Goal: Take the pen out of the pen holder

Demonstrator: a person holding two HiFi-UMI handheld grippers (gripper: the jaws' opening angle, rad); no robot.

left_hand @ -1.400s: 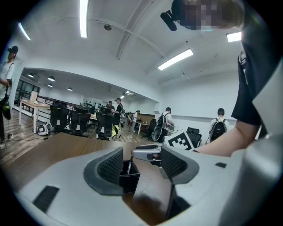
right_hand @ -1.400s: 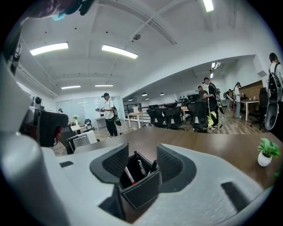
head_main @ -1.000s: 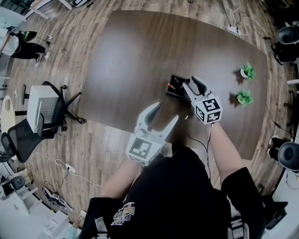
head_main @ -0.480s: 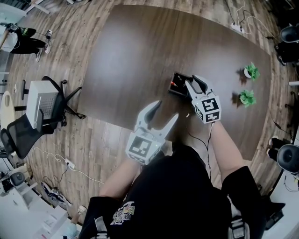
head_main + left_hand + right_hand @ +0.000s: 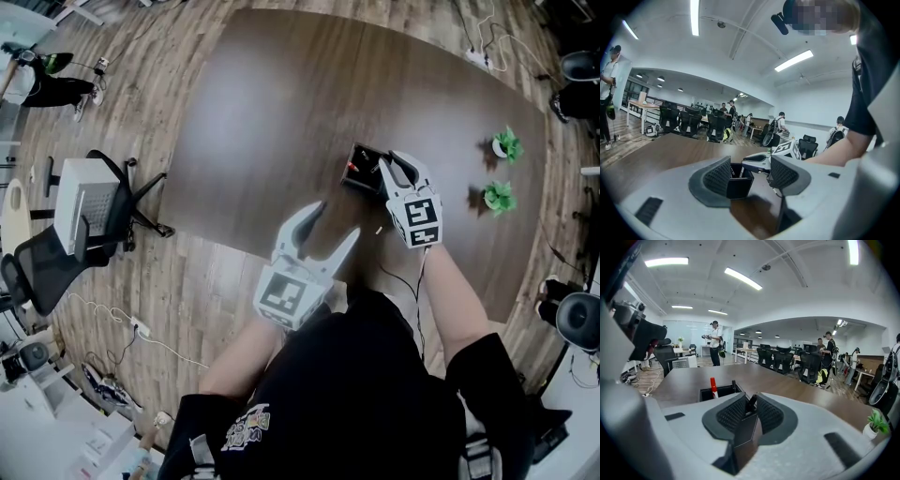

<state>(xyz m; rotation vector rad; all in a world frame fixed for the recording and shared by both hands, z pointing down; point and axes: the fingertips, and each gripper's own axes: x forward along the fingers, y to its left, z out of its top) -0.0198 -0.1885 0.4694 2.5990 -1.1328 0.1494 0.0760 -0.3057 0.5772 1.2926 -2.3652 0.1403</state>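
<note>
A black square pen holder (image 5: pixel 361 172) stands on the dark wooden table (image 5: pixel 262 112). In the right gripper view it (image 5: pixel 708 392) holds a red-capped pen (image 5: pixel 713 386) and a dark pen (image 5: pixel 733 384). My right gripper (image 5: pixel 389 162) sits over the holder's right corner. Its jaws have just been closing, and its pads (image 5: pixel 733 414) now press a black pen (image 5: pixel 751 402) that sticks up between them. My left gripper (image 5: pixel 336 221) hovers open at the near table edge with nothing between its fingers. In its own view the left gripper (image 5: pixel 750 177) faces the holder (image 5: pixel 739 182).
Two small green potted plants (image 5: pixel 506 143) (image 5: pixel 497 195) stand on the table to the right of the holder. Office chairs (image 5: pixel 103 216) stand on the floor at left. A power strip with cables (image 5: pixel 473 58) lies near the table's far right corner. People stand in the room beyond.
The right gripper's jaws have narrowed from wide apart to close around the black pen above the holder. The left gripper has stayed open in the same place.
</note>
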